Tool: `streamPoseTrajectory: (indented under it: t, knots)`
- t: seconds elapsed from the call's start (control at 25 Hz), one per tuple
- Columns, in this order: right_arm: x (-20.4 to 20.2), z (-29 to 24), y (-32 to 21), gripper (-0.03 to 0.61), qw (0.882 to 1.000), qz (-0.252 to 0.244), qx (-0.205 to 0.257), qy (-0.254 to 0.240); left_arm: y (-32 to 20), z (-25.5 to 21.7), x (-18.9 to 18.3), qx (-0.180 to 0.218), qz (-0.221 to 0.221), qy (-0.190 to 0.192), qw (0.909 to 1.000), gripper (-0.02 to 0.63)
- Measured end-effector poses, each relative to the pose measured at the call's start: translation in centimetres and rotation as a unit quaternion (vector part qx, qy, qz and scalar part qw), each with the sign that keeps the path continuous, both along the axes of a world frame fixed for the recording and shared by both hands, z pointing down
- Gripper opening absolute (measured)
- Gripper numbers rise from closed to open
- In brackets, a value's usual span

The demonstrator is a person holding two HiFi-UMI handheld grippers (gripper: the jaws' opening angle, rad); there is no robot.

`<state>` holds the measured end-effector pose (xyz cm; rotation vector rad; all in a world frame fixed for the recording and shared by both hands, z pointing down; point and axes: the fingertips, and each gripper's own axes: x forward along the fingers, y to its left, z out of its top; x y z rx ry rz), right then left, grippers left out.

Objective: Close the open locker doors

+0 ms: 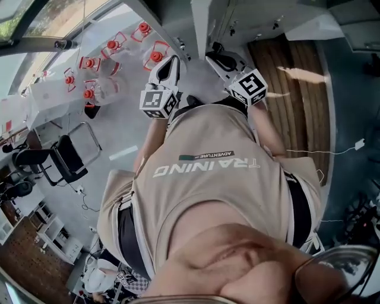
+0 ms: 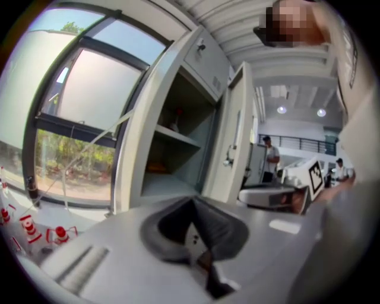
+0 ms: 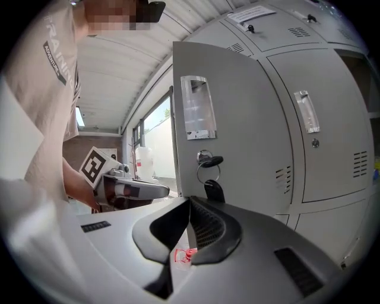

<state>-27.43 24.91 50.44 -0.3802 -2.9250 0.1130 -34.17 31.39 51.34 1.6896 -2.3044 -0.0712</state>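
Note:
In the left gripper view a grey locker [image 2: 178, 136] stands open, its shelves showing and its door [image 2: 234, 142] swung out to the right. My left gripper [image 2: 193, 200] is shut and empty, a short way in front of it. In the right gripper view the open door [image 3: 237, 124] fills the middle, with a key [image 3: 209, 161] in its lock. My right gripper [image 3: 190, 200] is shut, empty, and close below the key. In the head view both grippers, left [image 1: 172, 60] and right [image 1: 215, 53], reach forward from the person's chest toward the lockers [image 1: 205, 18].
Closed locker doors [image 3: 323, 136] continue to the right of the open one. Several red-capped water bottles [image 1: 110, 50] lie on the floor at the left by the window. A black chair [image 1: 59, 157] stands further left. Wooden planking [image 1: 297, 89] runs on the right. Two people [image 2: 270, 157] stand far back.

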Motion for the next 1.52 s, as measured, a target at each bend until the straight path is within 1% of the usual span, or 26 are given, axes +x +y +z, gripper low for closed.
streamPoseTrajectory:
  t: [0.08, 0.2, 0.32, 0.52, 0.64, 0.88, 1.0, 1.16, 1.32, 1.52]
  knots:
    - [-1.3, 0.3, 0.3, 0.016, 1.0, 0.015, 0.005, 0.003, 1.0, 0.1, -1.1, 0.001, 0.002, -0.007, 1.0, 0.0]
    - [-2.9, 0.4, 0.7, 0.015, 1.0, 0.03, 0.003, 0.009, 2.4, 0.0, -2.5, 0.003, 0.001, -0.007, 1.0, 0.0]
    - [-4.1, 0.6, 0.9, 0.015, 0.999, 0.034, 0.009, 0.014, 3.2, 0.0, -3.1, 0.012, 0.008, 0.004, 0.9999, 0.0]
    - [-6.9, 0.4, 1.3, 0.015, 0.999, 0.018, 0.045, 0.02, 3.2, 0.3, -4.7, 0.018, 0.001, 0.016, 0.9997, 0.0]
    - [-8.1, 0.7, 1.4, 0.015, 0.999, 0.004, 0.045, 0.023, 2.7, 0.1, -5.7, 0.022, -0.015, 0.015, 0.9995, 0.0]
    - [-11.1, 0.4, 0.9, 0.015, 0.998, -0.02, 0.057, 0.008, 1.5, -0.8, -8.2, 0.006, -0.036, 0.006, 0.9993, 0.0]
    - [-13.3, 0.2, 0.9, 0.015, 0.998, -0.038, 0.047, -0.002, 1.7, -1.1, -10.2, -0.007, -0.06, -0.006, 0.9982, 0.0]
    - [-15.3, -0.2, -0.3, 0.015, 0.999, -0.041, 0.025, -0.014, 1.0, -0.9, -11.6, -0.01, -0.086, 0.003, 0.9962, 0.0]
    - [-17.0, -0.2, -0.9, 0.015, 0.999, -0.044, 0.013, -0.016, 0.7, -1.0, -12.4, -0.013, -0.102, -0.005, 0.9947, 0.0]
    - [-18.9, -0.6, -1.5, 0.015, 0.998, -0.057, 0.013, -0.016, -0.2, -1.8, -13.9, -0.007, -0.112, -0.01, 0.9937, 0.0]
